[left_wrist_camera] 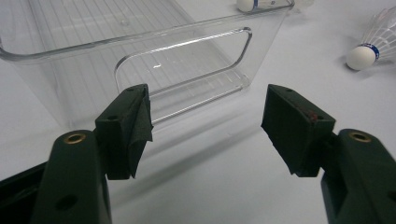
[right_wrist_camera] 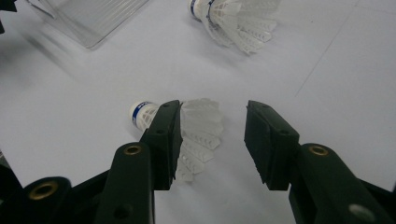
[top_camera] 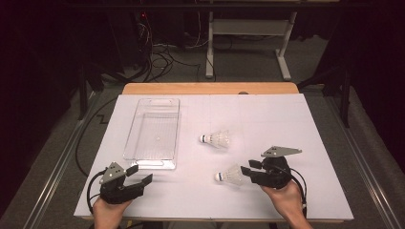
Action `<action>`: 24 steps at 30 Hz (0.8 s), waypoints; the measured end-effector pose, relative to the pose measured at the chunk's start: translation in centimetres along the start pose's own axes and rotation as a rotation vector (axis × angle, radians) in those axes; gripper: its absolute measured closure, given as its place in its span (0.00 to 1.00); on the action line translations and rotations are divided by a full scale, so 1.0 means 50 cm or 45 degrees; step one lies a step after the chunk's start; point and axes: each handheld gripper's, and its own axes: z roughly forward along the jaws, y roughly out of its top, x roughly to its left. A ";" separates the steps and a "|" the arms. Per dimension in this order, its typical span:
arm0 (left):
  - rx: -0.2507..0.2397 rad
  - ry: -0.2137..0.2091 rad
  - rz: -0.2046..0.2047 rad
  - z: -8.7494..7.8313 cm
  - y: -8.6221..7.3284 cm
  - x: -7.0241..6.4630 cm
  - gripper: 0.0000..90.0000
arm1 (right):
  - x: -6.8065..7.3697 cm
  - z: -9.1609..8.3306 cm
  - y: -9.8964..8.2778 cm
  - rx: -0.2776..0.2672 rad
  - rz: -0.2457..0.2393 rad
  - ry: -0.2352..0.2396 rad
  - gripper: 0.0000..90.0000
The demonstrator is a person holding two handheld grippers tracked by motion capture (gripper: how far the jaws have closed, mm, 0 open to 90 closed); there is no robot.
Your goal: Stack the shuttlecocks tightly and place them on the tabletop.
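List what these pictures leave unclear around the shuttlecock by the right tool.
- Near shuttlecock, right gripper view: the right tool has one jaw covering its skirt's side; contact cannot be told.
- Far shuttlecock, left gripper view: cut by the top edge, behind the clear bin.
- Cork band print: too small everywhere.

A white-covered table (top_camera: pixel 286 119) carries a clear plastic bin (top_camera: pixel 154 133) and two shuttlecocks (top_camera: pixel 216 139) (top_camera: pixel 229 175).
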 end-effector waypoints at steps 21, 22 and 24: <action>-0.001 0.001 0.002 0.001 0.000 -0.001 0.37 | 0.034 0.016 -0.022 0.067 -0.019 0.058 0.66; -0.001 0.001 0.003 0.000 0.000 -0.001 0.37 | 0.034 0.018 -0.021 0.071 -0.015 0.060 0.67; 0.000 0.001 0.002 0.000 0.000 -0.001 0.37 | 0.034 0.023 -0.021 0.080 -0.016 0.063 0.67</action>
